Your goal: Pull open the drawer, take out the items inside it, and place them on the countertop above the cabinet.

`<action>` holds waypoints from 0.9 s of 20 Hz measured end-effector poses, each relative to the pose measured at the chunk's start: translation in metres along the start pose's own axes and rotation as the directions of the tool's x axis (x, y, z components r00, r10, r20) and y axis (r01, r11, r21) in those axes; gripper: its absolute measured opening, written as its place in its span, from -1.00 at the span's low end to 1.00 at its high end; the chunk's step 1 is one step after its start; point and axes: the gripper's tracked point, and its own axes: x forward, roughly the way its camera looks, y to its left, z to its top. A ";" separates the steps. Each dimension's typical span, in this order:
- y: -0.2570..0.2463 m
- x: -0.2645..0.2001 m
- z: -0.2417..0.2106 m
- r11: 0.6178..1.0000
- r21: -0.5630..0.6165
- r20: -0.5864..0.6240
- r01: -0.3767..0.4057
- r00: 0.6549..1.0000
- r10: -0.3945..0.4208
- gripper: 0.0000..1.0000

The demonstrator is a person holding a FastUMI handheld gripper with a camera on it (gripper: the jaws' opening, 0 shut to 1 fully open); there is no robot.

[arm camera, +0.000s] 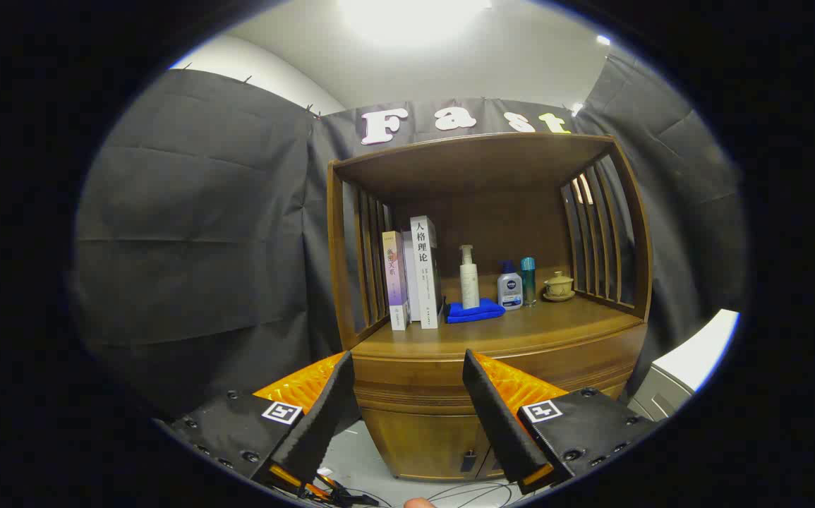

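With the gripper (pixel 407 374) held apart and empty, the closed drawer (pixel 492 370), set under the countertop's (pixel 520 328) front edge, is judged stiff and heavy, best gripped at its front lip.

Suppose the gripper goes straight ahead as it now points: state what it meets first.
Probably the drawer front of the cabinet, under the countertop. The open gripper frames that band between its fingers, nothing held. Depth is unclear, so this is a judgement.
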 end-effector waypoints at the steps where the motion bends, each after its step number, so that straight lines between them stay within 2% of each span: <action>1: -0.001 0.000 0.001 1.000 0.003 0.000 0.000 1.000 0.000 0.94; 10: -0.004 0.003 -0.003 1.000 0.019 -0.012 -0.007 1.000 0.007 0.94; 18: -0.025 0.012 -0.007 0.999 0.020 -0.021 0.025 0.999 -0.024 0.95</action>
